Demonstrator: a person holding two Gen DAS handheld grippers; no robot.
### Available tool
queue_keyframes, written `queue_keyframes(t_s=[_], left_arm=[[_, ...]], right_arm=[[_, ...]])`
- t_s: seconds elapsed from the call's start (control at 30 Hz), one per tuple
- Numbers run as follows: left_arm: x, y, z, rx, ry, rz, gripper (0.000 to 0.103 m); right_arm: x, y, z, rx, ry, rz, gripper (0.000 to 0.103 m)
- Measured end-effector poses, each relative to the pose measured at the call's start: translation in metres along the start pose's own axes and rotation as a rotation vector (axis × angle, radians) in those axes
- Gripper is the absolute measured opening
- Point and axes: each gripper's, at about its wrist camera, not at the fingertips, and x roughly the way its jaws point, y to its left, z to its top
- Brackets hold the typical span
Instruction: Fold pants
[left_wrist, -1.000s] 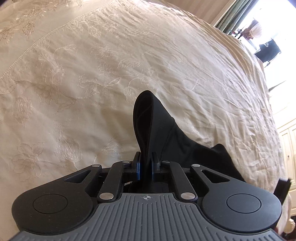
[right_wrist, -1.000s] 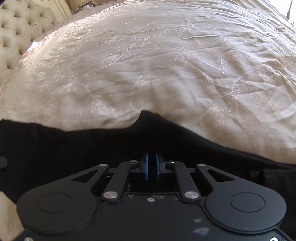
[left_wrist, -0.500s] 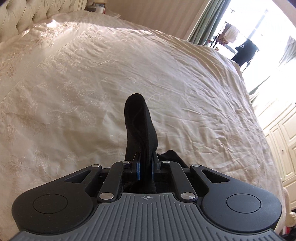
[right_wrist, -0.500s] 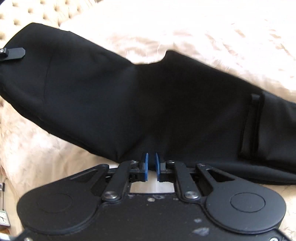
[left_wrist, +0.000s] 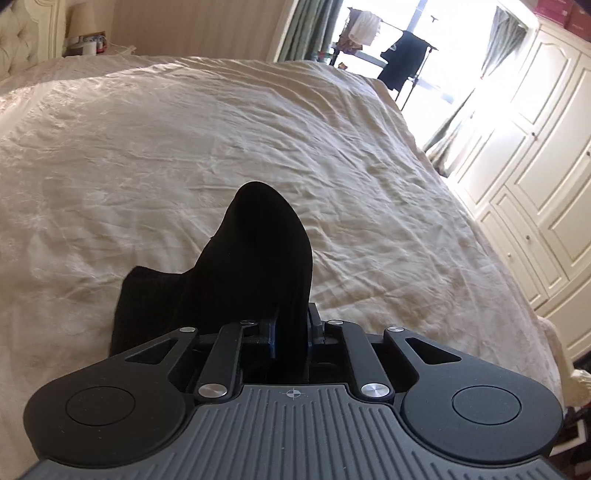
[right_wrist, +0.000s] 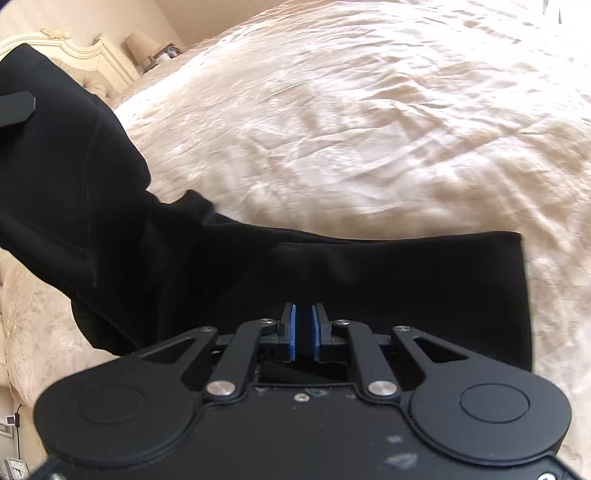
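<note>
Hanging black and heavy, the pants (right_wrist: 258, 266) stretch across the lower half of the right wrist view, from a bulky fold at the upper left down to a straight hemmed edge at the right, all of it in front of the cream bedspread (right_wrist: 369, 129). In the left wrist view the same pants (left_wrist: 255, 266) rise as a dark rounded hump in the middle of the frame, with a flatter flap sticking out to its lower left.

A carved pale headboard (right_wrist: 85, 51) and a lamp (right_wrist: 138, 44) sit at the upper left of the right view. The left view shows white wardrobe doors (left_wrist: 535, 166) along the right edge, a bright window with a clothes rack (left_wrist: 399, 40) at the top, and green curtains (left_wrist: 301, 29) beside it. Nothing lies on the bedspread ahead of the cloth.

The left gripper (left_wrist: 291, 332) points down toward the bed, its jaws opening slightly with the thick fold still pressed between them. The right gripper (right_wrist: 303, 332) also tilts downward, jaws narrow and pinching black cloth between the blue pads (right_wrist: 292, 332). A small black tab at the far left of the right view may be the other gripper's tip; it is too cropped to tell.
</note>
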Motion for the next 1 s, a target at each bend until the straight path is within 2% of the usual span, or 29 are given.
queue_keyframes(t_s=[0.13,0.23,0.4,0.47,0.53,0.63,0.7,0.83,1.0], left_arm=[[0.061,-0.039,-0.025,0.020,0.139,-0.003,0.016],[0.087,-0.060,-0.041,0.057,0.222,-0.006,0.016],[0.082,-0.087,-0.039,0.107,0.197,-0.039,0.016],[0.074,-0.096,-0.034,0.141,0.170,-0.058,0.016],[0.065,-0.098,-0.031,0.192,0.133,-0.044,0.016],[0.057,-0.083,-0.030,0.239,0.116,0.008,0.017],[0.061,-0.062,-0.030,0.237,0.136,0.079,0.017],[0.076,-0.005,-0.028,0.160,0.217,0.225,0.017],[0.092,0.055,-0.024,0.049,0.287,0.318,0.017]], right_arm=[[-0.006,-0.052,-0.005,0.059,0.019,-0.048,0.012],[-0.010,-0.081,-0.011,0.085,0.038,-0.071,0.012],[-0.016,-0.109,-0.014,0.100,0.059,-0.083,0.012],[-0.014,-0.114,-0.015,0.103,0.071,-0.084,0.012],[-0.019,-0.116,-0.018,0.104,0.075,-0.075,0.011],[-0.023,-0.115,-0.021,0.079,0.076,-0.077,0.012],[-0.030,-0.115,-0.024,0.072,0.077,-0.076,0.013],[-0.035,-0.118,-0.024,0.081,0.075,-0.091,0.016],[-0.047,-0.124,-0.022,0.131,0.021,-0.133,0.019]])
